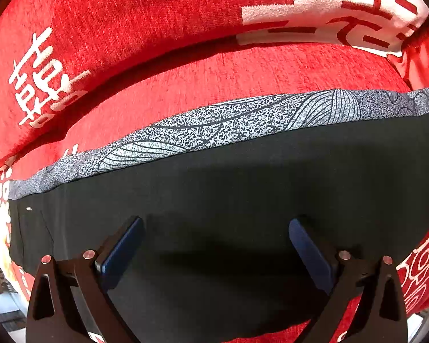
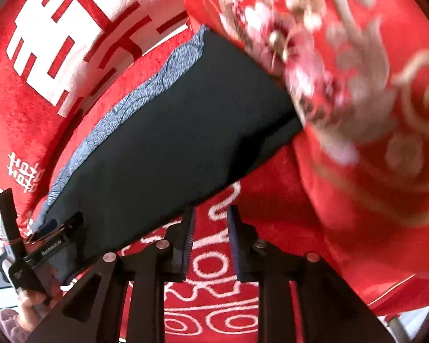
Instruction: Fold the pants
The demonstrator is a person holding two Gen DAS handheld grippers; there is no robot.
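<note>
With the pants (image 1: pixel 243 188) lying folded beneath its spread-apart left gripper (image 1: pixel 216 245), the narrowly parted, empty right gripper (image 2: pixel 210 240) is hovering just off their edge, needing square alignment.

A red sofa seat (image 1: pixel 243 68) with white signs holds the folded black pants (image 1: pixel 243 177).

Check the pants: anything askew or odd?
Mostly tidy. The pants lie flat on the red sofa cover, but the grey patterned layer sticks out along the far edge, so layers aren't flush. One end tucks under the embroidered cushion.
</note>
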